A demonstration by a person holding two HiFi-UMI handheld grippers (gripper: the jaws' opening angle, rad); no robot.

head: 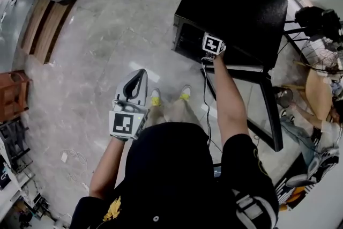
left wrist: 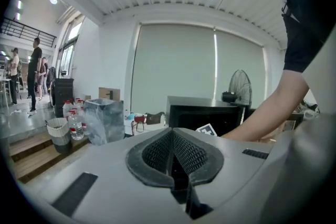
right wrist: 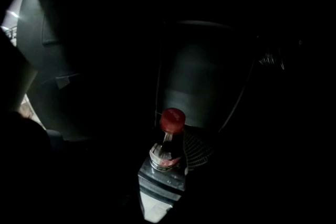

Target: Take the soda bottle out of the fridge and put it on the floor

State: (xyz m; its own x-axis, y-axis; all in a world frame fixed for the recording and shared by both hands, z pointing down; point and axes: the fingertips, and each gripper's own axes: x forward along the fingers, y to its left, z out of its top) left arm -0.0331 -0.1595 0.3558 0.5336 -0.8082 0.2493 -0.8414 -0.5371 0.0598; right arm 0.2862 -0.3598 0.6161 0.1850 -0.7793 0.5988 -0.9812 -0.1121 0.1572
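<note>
Right gripper [right wrist: 176, 162] inside dark fridge [head: 236, 8] — jaws seemingly clamped on soda bottle [right wrist: 172, 120]; left gripper [left wrist: 172, 152] jaws together.

- No text is reading clearly anywhere.
- The soda bottle [right wrist: 167, 150] is showing a red label; its print is perhaps a logo, too dark to read.

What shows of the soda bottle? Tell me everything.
The soda bottle looks like clear plastic holding dark drink, with a red cap and a red-and-white label band at the shoulder. It stands roughly upright inside the dark fridge, and only its top part shows. The right gripper has its jaws on either side of the neck, seemingly clamping it.
</note>
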